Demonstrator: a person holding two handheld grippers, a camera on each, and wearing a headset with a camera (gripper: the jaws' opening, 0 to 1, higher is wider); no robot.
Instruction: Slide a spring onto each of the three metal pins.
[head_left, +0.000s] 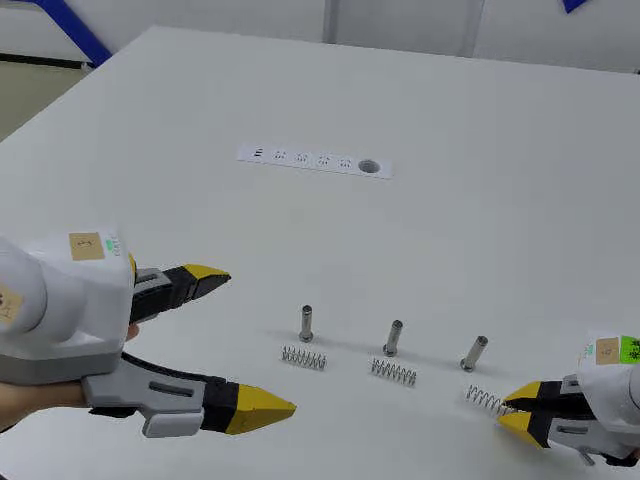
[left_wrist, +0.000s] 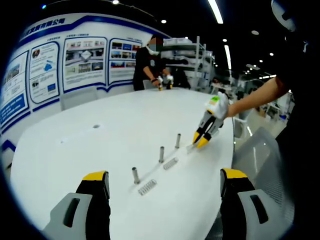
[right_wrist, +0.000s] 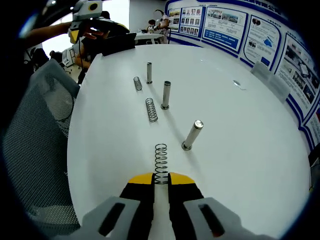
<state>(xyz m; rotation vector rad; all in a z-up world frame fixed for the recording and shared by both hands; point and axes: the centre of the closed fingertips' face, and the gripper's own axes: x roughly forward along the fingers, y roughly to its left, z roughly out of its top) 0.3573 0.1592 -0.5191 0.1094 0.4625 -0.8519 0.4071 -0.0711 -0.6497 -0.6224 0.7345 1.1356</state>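
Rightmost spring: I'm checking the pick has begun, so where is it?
Head view, lower right: the rightmost spring lies on the table beside the rightmost pin, its end held in the right claw.

Three pins stand in a row on the table (head_left: 450, 110): left pin (head_left: 306, 322), middle pin (head_left: 393, 337) and right pin (head_left: 474, 352), with open gaps between them. Just before each lies a spring: left spring (head_left: 304, 357), middle spring (head_left: 393, 372), right spring (head_left: 487, 400). The right gripper (head_left: 508, 408), jaws pinched on the right spring's end, blocks that corner. The left gripper (head_left: 262, 340) hangs wide-jawed, apart from the left pin. Behind the pins is free table up to a flush socket strip (head_left: 313, 161).
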